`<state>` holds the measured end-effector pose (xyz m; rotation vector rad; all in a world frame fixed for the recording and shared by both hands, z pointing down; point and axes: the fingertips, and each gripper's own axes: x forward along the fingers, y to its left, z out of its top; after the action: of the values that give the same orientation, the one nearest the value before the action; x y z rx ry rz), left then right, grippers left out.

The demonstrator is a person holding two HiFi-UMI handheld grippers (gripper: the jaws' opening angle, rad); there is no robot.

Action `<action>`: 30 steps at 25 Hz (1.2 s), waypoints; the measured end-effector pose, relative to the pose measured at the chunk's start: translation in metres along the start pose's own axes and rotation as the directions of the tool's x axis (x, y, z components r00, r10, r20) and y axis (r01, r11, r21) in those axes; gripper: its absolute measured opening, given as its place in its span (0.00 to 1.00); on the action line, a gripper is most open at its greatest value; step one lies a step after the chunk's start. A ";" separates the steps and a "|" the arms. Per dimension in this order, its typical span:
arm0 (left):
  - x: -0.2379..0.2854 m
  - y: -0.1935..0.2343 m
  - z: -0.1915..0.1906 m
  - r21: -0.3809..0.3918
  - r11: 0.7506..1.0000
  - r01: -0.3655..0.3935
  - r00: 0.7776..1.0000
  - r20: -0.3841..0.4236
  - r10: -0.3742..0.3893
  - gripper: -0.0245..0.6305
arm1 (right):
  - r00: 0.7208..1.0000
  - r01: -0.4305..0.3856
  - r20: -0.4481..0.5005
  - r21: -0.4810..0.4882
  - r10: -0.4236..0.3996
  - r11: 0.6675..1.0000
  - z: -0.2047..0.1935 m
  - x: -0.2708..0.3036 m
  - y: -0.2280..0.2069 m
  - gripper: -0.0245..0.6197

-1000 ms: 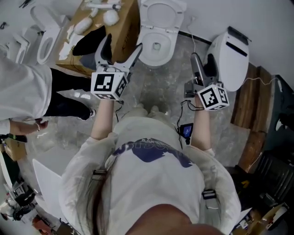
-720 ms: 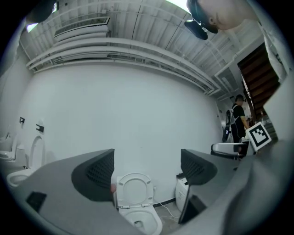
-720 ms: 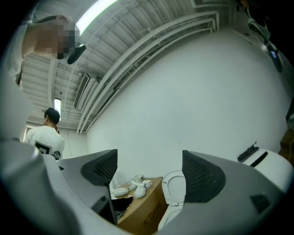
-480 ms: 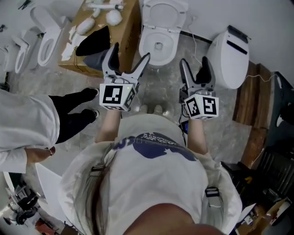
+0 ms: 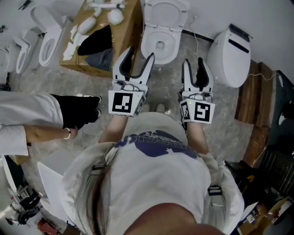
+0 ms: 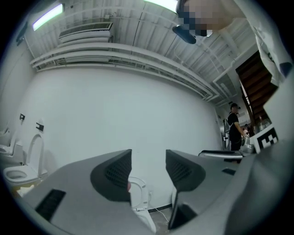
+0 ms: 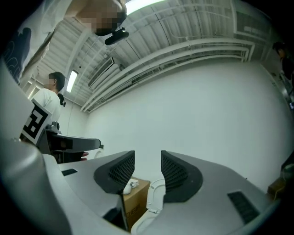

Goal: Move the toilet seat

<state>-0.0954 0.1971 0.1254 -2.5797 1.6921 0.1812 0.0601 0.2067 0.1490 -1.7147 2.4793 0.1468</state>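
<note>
Head view: the person stands facing an open toilet (image 5: 158, 46) set against the wall, with the toilet seat (image 5: 149, 10) raised upright at the back of the bowl. The left gripper (image 5: 140, 53) and right gripper (image 5: 193, 62) are held side by side in front of the body, roughly level and pointing toward the toilet, and neither touches it. The jaws of both grippers have just been closing; in each gripper view they stand partly apart with nothing between the pads. Left gripper view: the raised seat (image 6: 138, 196) appears through the gap, well beyond the jaws (image 6: 148, 170). Right gripper view: the seat (image 7: 156, 195) and a cardboard box (image 7: 135, 196) lie beyond the jaws (image 7: 148, 170). The cardboard box (image 5: 123, 28) stands left of the toilet; a second toilet with a closed lid (image 5: 229, 55) stands to the right. Another person's sleeve (image 5: 27, 117) enters at the left edge.
</note>
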 end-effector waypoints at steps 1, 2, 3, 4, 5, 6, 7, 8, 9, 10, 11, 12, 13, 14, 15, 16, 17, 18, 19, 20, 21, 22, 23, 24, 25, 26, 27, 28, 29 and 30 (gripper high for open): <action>-0.002 0.001 0.002 0.004 1.000 -0.012 1.000 0.009 0.012 0.35 | 1.000 0.014 0.005 -0.019 -0.013 1.000 0.002 -0.001 0.000 0.32; -0.004 0.002 0.003 0.011 0.999 -0.031 0.999 0.013 0.031 0.28 | 1.000 0.030 0.011 -0.044 -0.029 0.999 0.004 -0.002 -0.001 0.30; -0.007 0.003 0.004 0.020 0.998 -0.051 0.999 0.014 0.051 0.21 | 0.999 0.047 0.015 -0.070 -0.046 0.996 0.006 -0.004 -0.002 0.27; -0.010 0.005 0.005 0.027 0.997 -0.067 0.998 0.023 0.067 0.14 | 0.998 0.063 0.019 -0.093 -0.061 0.994 0.009 -0.006 -0.003 0.24; -0.012 0.005 0.007 0.030 0.997 -0.076 0.996 0.039 0.074 0.07 | 0.997 0.078 0.025 -0.112 -0.076 0.991 0.011 -0.007 -0.004 0.22; -0.014 0.006 0.008 0.031 0.996 -0.080 0.996 0.052 0.078 0.04 | 0.995 0.093 0.032 -0.125 -0.089 0.988 0.014 -0.008 -0.005 0.18; -0.015 0.006 0.009 0.033 0.996 -0.084 0.995 0.056 0.082 0.04 | 0.994 0.105 0.039 -0.134 -0.100 0.986 0.016 -0.010 -0.007 0.15; -0.015 0.006 0.010 0.035 0.995 -0.090 0.995 0.056 0.088 0.04 | 0.993 0.114 0.045 -0.139 -0.109 0.984 0.018 -0.011 -0.008 0.13; -0.016 0.007 0.010 0.037 0.995 -0.096 0.994 0.056 0.094 0.04 | 0.992 0.122 0.049 -0.143 -0.116 0.982 0.020 -0.012 -0.010 0.10; -0.017 0.007 0.011 0.040 0.994 -0.099 0.994 0.060 0.096 0.04 | 0.991 0.128 0.052 -0.146 -0.122 0.981 0.021 -0.013 -0.011 0.08; -0.018 0.007 0.011 0.046 0.994 -0.099 0.993 0.065 0.096 0.04 | 0.990 0.134 0.054 -0.151 -0.127 0.979 0.022 -0.013 -0.011 0.06; -0.018 0.007 0.012 0.053 0.994 -0.101 0.993 0.072 0.097 0.04 | 0.990 0.139 0.057 -0.155 -0.132 0.978 0.023 -0.013 -0.012 0.05; -0.018 0.008 0.014 0.058 0.993 -0.102 0.992 0.084 0.097 0.04 | 0.989 0.145 0.061 -0.159 -0.137 0.977 0.024 -0.013 -0.012 0.05; -0.018 0.008 0.017 0.061 0.993 -0.104 0.991 0.094 0.098 0.04 | 0.988 0.149 0.065 -0.162 -0.140 0.975 0.025 -0.013 -0.013 0.05; -0.019 0.009 0.018 0.063 0.992 -0.107 0.990 0.094 0.101 0.04 | 0.987 0.152 0.070 -0.163 -0.142 0.975 0.026 -0.014 -0.013 0.05; -0.018 0.009 0.019 0.065 0.992 -0.110 0.990 0.092 0.104 0.04 | 0.987 0.154 0.073 -0.161 -0.143 0.975 0.027 -0.014 -0.014 0.05; -0.018 0.009 0.022 0.066 0.992 -0.111 0.990 0.093 0.105 0.04 | 0.987 0.154 0.076 -0.158 -0.144 0.975 0.028 -0.014 -0.014 0.05; -0.018 0.010 0.023 0.064 0.992 -0.111 0.990 0.091 0.105 0.04 | 0.986 0.155 0.079 -0.154 -0.144 0.976 0.030 -0.015 -0.014 0.05; -0.018 0.010 0.022 0.060 0.992 -0.110 0.991 0.085 0.105 0.04 | 0.986 0.155 0.082 -0.150 -0.144 0.976 0.031 -0.014 -0.013 0.05; -0.019 0.010 0.020 0.056 0.993 -0.107 0.991 0.084 0.102 0.04 | 0.986 0.154 0.085 -0.149 -0.143 0.977 0.033 -0.014 -0.011 0.05; -0.018 0.011 0.021 0.054 0.993 -0.102 0.991 0.090 0.097 0.04 | 0.986 0.153 0.089 -0.149 -0.141 0.977 0.035 -0.013 -0.010 0.05; -0.017 0.011 0.024 0.051 0.994 -0.097 0.991 0.100 0.091 0.04 | 0.986 0.152 0.092 -0.149 -0.139 0.977 0.036 -0.013 -0.008 0.05; -0.016 0.011 0.027 0.047 0.995 -0.091 0.990 0.110 0.086 0.04 | 0.986 0.150 0.094 -0.147 -0.137 0.978 0.036 -0.012 -0.007 0.05; -0.015 0.010 0.029 0.045 0.995 -0.085 0.990 0.114 0.079 0.04 | 0.986 0.149 0.096 -0.145 -0.136 0.978 0.036 -0.011 -0.005 0.05; -0.014 0.009 0.026 0.048 0.996 -0.076 0.992 0.108 0.070 0.04 | 0.986 0.147 0.095 -0.144 -0.134 0.979 0.035 -0.010 -0.004 0.05; -0.014 0.007 0.022 0.056 0.996 -0.063 0.994 0.097 0.057 0.04 | 0.987 0.143 0.089 -0.145 -0.132 0.979 0.034 -0.009 -0.003 0.05; -0.013 0.005 0.016 0.069 0.996 -0.048 0.996 0.081 0.043 0.04 | 0.989 0.138 0.075 -0.150 -0.128 0.979 0.030 -0.008 -0.002 0.05; -0.012 0.003 0.012 0.082 0.996 -0.036 0.998 0.063 0.031 0.03 | 0.991 0.130 0.055 -0.159 -0.123 0.979 0.026 -0.007 0.000 0.05; -0.012 0.001 0.008 0.090 0.996 -0.028 0.999 0.045 0.024 0.03 | 0.992 0.122 0.036 -0.166 -0.117 0.979 0.023 -0.007 0.002 0.05; -0.011 -0.001 0.005 0.094 0.995 -0.021 0.999 0.032 0.018 0.03 | 0.993 0.117 0.024 -0.165 -0.115 0.979 0.020 -0.007 0.004 0.05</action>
<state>-0.0995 0.2084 0.1218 -2.4807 1.6739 0.1385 0.0598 0.2174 0.1304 -1.9096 2.4101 0.3626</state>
